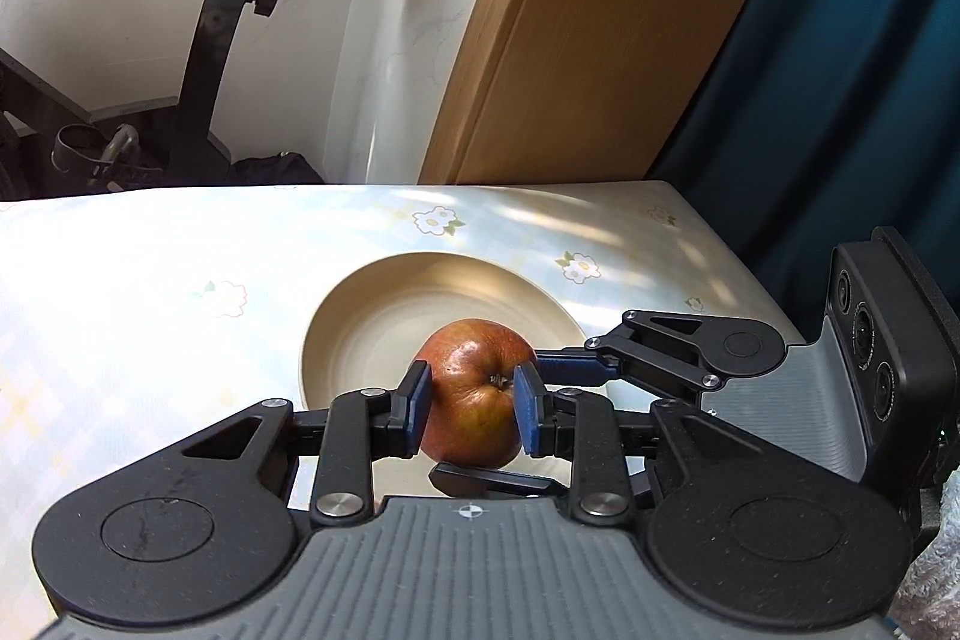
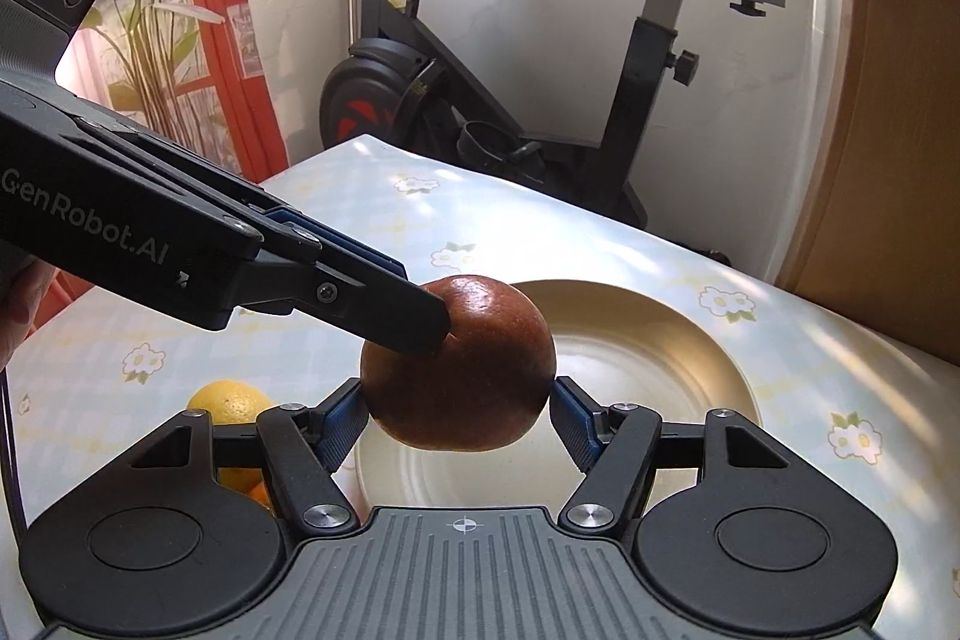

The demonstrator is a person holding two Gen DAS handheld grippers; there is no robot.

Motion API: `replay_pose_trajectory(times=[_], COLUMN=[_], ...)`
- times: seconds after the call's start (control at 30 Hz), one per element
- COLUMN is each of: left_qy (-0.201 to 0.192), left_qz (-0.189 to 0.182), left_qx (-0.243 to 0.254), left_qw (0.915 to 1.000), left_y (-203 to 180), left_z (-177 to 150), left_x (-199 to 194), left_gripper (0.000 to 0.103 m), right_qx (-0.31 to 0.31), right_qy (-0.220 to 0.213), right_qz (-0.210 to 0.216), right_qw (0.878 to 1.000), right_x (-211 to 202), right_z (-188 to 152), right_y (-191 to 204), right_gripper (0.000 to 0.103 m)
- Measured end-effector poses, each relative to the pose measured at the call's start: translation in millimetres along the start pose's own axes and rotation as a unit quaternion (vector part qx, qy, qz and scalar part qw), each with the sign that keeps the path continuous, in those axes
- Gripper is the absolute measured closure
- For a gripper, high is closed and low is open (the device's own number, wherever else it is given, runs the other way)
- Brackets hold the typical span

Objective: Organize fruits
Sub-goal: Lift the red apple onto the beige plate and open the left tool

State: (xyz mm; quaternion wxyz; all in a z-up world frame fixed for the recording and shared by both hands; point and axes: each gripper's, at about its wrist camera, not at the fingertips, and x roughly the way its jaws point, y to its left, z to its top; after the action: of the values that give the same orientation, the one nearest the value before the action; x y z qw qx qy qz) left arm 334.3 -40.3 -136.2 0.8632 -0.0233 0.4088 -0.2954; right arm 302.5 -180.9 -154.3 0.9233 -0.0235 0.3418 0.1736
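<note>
A red-brown apple hangs over the near rim of a beige plate, held from two sides. My left gripper is shut on it, blue pads pressing either side of the stem. The right gripper reaches in from the right, one finger above the apple and one below. In the right wrist view the apple sits between my right gripper's pads, which touch both its sides. The left gripper comes in from the left onto its top. The plate lies behind and below.
A yellow citrus fruit and an orange one lie on the floral tablecloth left of the plate. An exercise bike stands past the table's far edge. A wooden panel and a blue curtain border the far right corner.
</note>
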Motion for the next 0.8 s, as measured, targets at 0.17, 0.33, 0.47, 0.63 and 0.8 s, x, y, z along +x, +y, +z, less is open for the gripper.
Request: replay_pose_trajectory(times=[0.17, 0.33, 0.47, 0.63, 0.8], left_qy=[0.023, 0.03, 0.027, 0.021, 0.021], left_qz=[0.012, 0.017, 0.031, 0.048, 0.059], left_qx=[-0.015, -0.037, -0.028, -0.021, -0.016], left_qw=[0.9995, 0.9987, 0.9988, 0.9984, 0.9979], left_y=[21, 34, 33, 30, 24], left_z=[6, 7, 6, 6, 1], left_x=[22, 33, 32, 31, 28], left_gripper=[0.073, 0.073, 0.073, 0.073, 0.065], right_qx=[-0.009, -0.013, -0.017, -0.014, -0.013], right_qy=[0.029, 0.047, 0.051, 0.048, 0.053], right_qz=[0.016, 0.025, 0.029, 0.027, 0.017], right_qw=[0.999, 0.999, 0.998, 0.998, 0.998], right_x=[38, 58, 68, 74, 73], right_z=[7, 10, 13, 17, 18], right_y=[-12, -15, -17, -17, -15], right_gripper=[0.04, 0.04, 0.04, 0.04, 0.04])
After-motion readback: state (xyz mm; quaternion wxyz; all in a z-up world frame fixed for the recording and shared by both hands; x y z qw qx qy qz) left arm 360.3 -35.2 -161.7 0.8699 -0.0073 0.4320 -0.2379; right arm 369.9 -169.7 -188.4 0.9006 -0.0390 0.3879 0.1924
